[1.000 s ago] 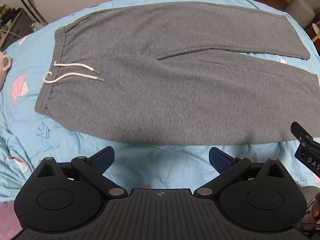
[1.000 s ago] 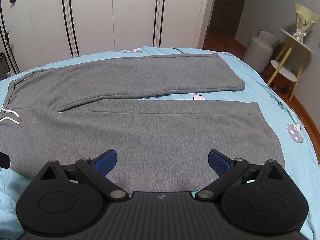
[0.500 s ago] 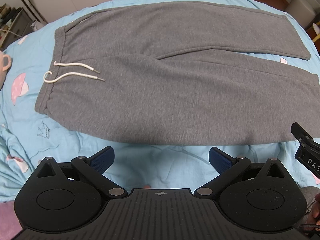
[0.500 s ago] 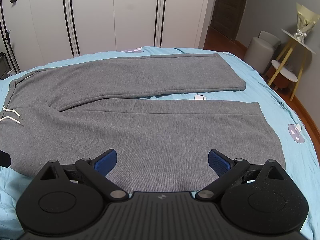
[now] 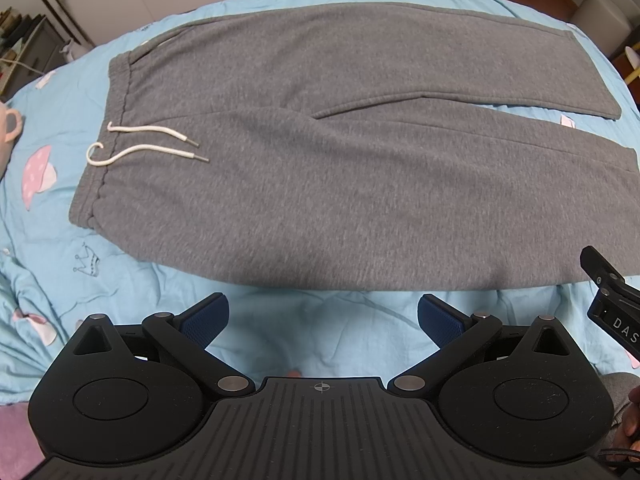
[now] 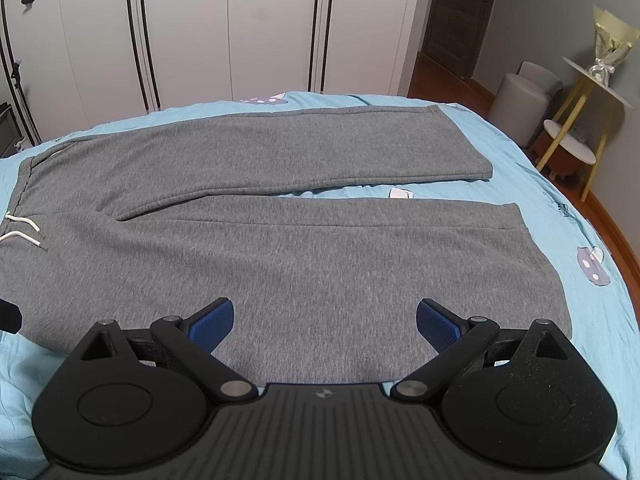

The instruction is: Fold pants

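Two grippers hover with jaws spread wide and empty: the left gripper [image 5: 322, 316] over bare blue bedspread [image 5: 120, 276] just short of the grey pants [image 5: 320, 184], the right gripper [image 6: 325, 320] above the nearer leg. Pants lie flat, unfolded, white drawstring [image 5: 148, 146] on the waistband; wardrobe doors [image 6: 240, 28] and a side table [image 6: 596, 84] stand beyond

Right tongs [image 6: 325, 322] eased slightly nearer, grey pants [image 6: 280, 264] sitting a touch lower in their view, left view unchanged
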A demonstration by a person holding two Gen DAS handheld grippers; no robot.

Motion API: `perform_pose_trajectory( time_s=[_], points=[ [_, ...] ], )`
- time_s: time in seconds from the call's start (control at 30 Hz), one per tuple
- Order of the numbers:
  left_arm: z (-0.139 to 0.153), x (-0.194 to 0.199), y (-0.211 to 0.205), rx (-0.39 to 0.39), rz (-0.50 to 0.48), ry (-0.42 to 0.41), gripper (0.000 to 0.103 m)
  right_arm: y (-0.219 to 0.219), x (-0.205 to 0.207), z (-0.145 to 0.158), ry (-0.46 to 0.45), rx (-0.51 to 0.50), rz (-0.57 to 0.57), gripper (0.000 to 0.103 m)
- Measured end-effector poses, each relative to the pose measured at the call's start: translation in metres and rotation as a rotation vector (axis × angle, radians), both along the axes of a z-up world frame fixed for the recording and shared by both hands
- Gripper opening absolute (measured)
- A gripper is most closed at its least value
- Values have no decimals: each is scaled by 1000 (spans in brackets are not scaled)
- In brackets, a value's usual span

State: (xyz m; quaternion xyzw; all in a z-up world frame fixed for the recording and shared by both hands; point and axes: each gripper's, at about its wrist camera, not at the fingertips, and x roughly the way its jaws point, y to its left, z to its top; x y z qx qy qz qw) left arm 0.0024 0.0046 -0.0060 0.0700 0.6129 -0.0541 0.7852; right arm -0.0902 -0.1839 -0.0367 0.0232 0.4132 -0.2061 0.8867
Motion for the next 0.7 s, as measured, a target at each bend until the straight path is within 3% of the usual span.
perform_pose_trajectory(
  time_s=[0.7],
  points=[
    [-1, 2, -2, 1, 3, 1, 103, -4, -1, -2, -3, 0, -8, 98]
  ],
)
